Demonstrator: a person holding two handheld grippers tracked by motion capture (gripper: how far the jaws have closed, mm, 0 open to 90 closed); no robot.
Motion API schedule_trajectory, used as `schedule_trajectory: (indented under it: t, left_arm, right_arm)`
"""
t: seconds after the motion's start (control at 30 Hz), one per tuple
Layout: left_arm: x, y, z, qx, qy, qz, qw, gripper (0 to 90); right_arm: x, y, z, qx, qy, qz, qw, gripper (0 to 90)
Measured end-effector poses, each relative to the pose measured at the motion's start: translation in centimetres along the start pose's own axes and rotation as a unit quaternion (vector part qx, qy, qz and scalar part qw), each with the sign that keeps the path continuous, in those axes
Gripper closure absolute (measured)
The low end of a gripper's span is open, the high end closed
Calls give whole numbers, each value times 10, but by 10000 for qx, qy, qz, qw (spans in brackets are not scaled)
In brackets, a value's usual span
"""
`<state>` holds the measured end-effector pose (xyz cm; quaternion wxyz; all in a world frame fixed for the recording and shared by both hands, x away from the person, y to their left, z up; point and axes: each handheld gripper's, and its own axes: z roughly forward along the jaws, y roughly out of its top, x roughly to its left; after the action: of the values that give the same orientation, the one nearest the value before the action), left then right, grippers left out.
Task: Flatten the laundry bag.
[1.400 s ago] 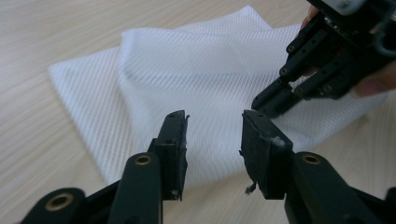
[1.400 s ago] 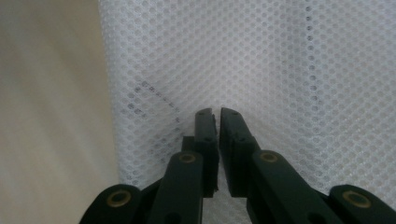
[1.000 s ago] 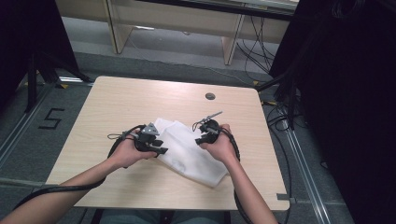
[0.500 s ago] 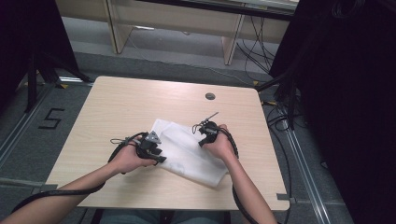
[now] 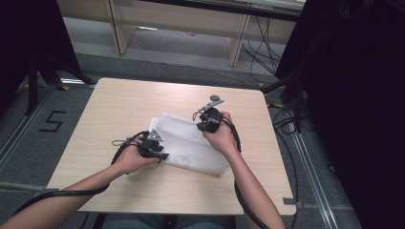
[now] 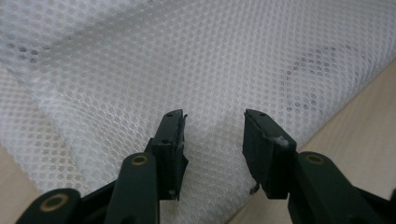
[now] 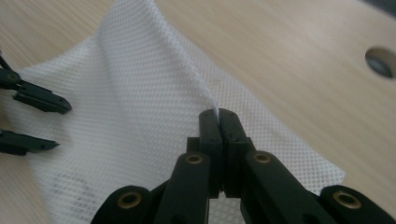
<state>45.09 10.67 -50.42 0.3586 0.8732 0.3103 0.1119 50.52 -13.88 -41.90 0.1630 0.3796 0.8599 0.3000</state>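
Observation:
A white mesh cloth (image 5: 191, 143) lies crumpled on the wooden table (image 5: 119, 109). My right gripper (image 5: 204, 125) is at the cloth's far edge. In the right gripper view its jaws have just closed and the right gripper (image 7: 218, 113) is shut on a raised fold of the mesh cloth (image 7: 140, 93), which hangs from the tips. My left gripper (image 5: 161, 153) rests at the cloth's near left part. In the left gripper view the left gripper (image 6: 214, 116) stands open over the mesh cloth (image 6: 187, 60), with a soft ridge of it between the jaws. The left gripper (image 7: 63, 126) also shows open at the left of the right gripper view.
A round cable hole (image 7: 380, 60) sits in the table just beyond the right hand. Bare wood (image 5: 157, 195) lies around the cloth. On the floor are a taped "5" (image 5: 51, 121) at the left and cables (image 5: 286, 124) at the right.
The right gripper has shut on the cloth's far edge and risen a little, pulling up a fold. The left hand has stayed near the cloth's near left part.

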Motion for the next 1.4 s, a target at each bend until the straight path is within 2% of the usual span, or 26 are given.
schedule_trajectory:
  t: [0.03, 0.07, 0.1, 0.13, 0.17, 0.23, 0.27, 0.3, 0.33, 0.37, 0.43, 0.5, 0.53, 0.57, 0.6, 0.67, 0.77, 0.8, 0.83, 0.97, 1.1, 1.13, 1.17, 1.27, 1.3, 1.4]
  left_arm:
    - [1, 0, -4, -69, -14, -106, 9999, 561]
    - [2, 2, -9, -163, -29, -175, 9997, 550]
    - [4, 3, -16, -226, -49, -189, 9996, 548]
    - [5, 4, -25, -312, -54, -227, 9992, 548]
    - [7, 3, -34, -396, -68, -268, 9988, 547]
    - [12, 0, -52, -572, -80, -372, 9976, 546]
    - [15, -6, -64, -706, -105, -583, 9957, 545]
    - [17, -9, -71, -808, -92, -700, 9942, 545]
    - [20, -16, -82, -933, 9, -839, 9921, 545]
    - [23, -23, -90, -992, 69, -915, 9908, 545]
    - [27, -33, -103, -1081, 111, -1056, 9885, 554]
    - [32, -46, -116, -1175, 161, -1196, 9857, 555]
    - [35, -54, -123, -1227, 264, -1275, 9839, 555]
    - [37, -58, -126, -1255, 324, -1363, 9822, 554]
    - [40, -65, -129, -1307, 401, -1452, 9799, 550]
    - [45, -73, -132, -1315, 489, -1589, 9773, 536]
    - [50, -74, -132, -1360, 615, -1684, 9744, 504]
    - [52, -73, -131, -1427, 594, -1740, 9725, 497]
    - [52, -71, -131, -1459, 607, -1739, 9720, 496]
    - [51, -66, -126, -1480, 485, -1616, 9745, 485]
    - [46, -60, -119, -1394, 345, -1399, 9797, 478]
    - [43, -58, -116, -1345, 281, -1313, 9818, 476]
    - [41, -57, -114, -1309, 210, -1262, 9831, 472]
    - [33, -51, -105, -1156, -89, -1033, 9879, 461]
    - [26, -47, -99, -980, -266, -849, 9912, 458]
    - [16, -41, -87, -701, -490, -579, 9947, 448]
  right_arm:
    - [4, 3, -2, -133, 60, -10, 9999, 900]
    - [8, 8, -8, -170, 70, -142, 9997, 900]
    - [12, 9, -9, -353, -62, -308, 9989, 900]
    - [14, 11, -13, -360, -16, -492, 9981, 900]
    - [21, 11, -16, -377, 85, -424, 9984, 900]
    - [28, 10, -20, -457, 111, -689, 9965, 900]
    - [33, 9, -23, -495, 135, -730, 9960, 900]
    - [38, 8, -28, -510, 165, -908, 9944, 900]
    - [42, 6, -30, -555, 149, -916, 9941, 900]
    - [48, 4, -34, -607, 209, -1100, 9919, 900]
    - [57, 0, -41, -534, 171, -1188, 9913, 900]
    - [70, -6, -50, -650, 257, -1258, 9896, 900]
    - [75, -9, -53, -692, 244, -1302, 9888, 900]
    - [80, -13, -57, -750, 247, -1440, 9864, 900]
    - [84, -16, -58, -778, 262, -1457, 9859, 900]
    - [92, -24, -62, -780, 312, -1548, 9844, 900]
    - [104, -37, -67, -780, 435, -1646, 9823, 900]
    - [106, -39, -68, -790, 405, -1689, 9816, 900]
    - [109, -43, -70, -806, 459, -1693, 9812, 900]
    - [120, -60, -75, -691, 681, -1820, 9785, 899]
    - [130, -80, -73, -463, 821, -1842, 9784, 896]
    - [133, -84, -73, -395, 904, -1726, 9800, 896]
    - [134, -89, -71, -381, 953, -1814, 9780, 894]
    - [141, -98, -70, -129, 1055, -1665, 9803, 892]
    - [142, -100, -70, -92, 1069, -1692, 9797, 891]
    - [149, -109, -63, 73, 1254, -1807, 9755, 877]
